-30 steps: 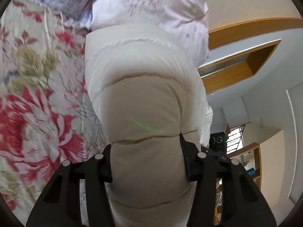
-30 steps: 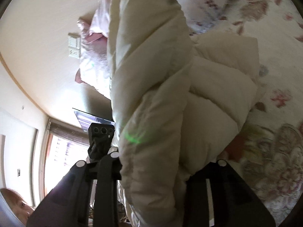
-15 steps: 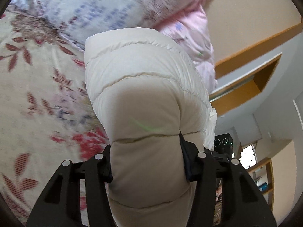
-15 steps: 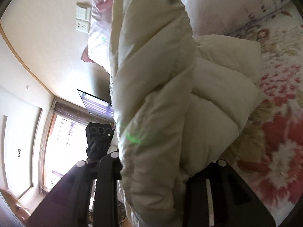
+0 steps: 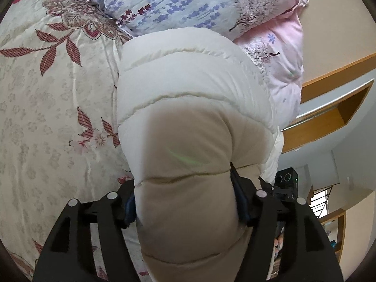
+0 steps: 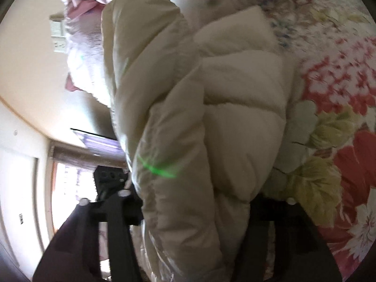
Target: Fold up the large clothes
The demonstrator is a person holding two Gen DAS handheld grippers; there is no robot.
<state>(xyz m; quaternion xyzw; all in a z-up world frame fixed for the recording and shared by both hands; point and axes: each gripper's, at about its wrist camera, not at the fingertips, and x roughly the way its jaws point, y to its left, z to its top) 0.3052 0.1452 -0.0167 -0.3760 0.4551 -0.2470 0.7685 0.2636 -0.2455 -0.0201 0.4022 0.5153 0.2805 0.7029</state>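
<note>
Both my left fingers (image 5: 185,202) and right fingers (image 6: 195,209) are clamped on thick rolls of the cream puffer jacket (image 5: 188,108), filling mid-frame above the floral bed (image 5: 47,117); it looks light, squashy, slick, so I'd grip deep along seams

The left gripper (image 5: 183,202) has matte black fingers, blue inner pads and round silver screw heads. The right gripper (image 6: 195,209) is black too, blurred, with pale screw heads.

Puffy jacket (image 5: 188,122) bulging btwn both grippers, blocking fwd view; pillows (image 5: 188,2) crowding ahead; bedspread (image 5: 47,108) lying open to left.
</note>
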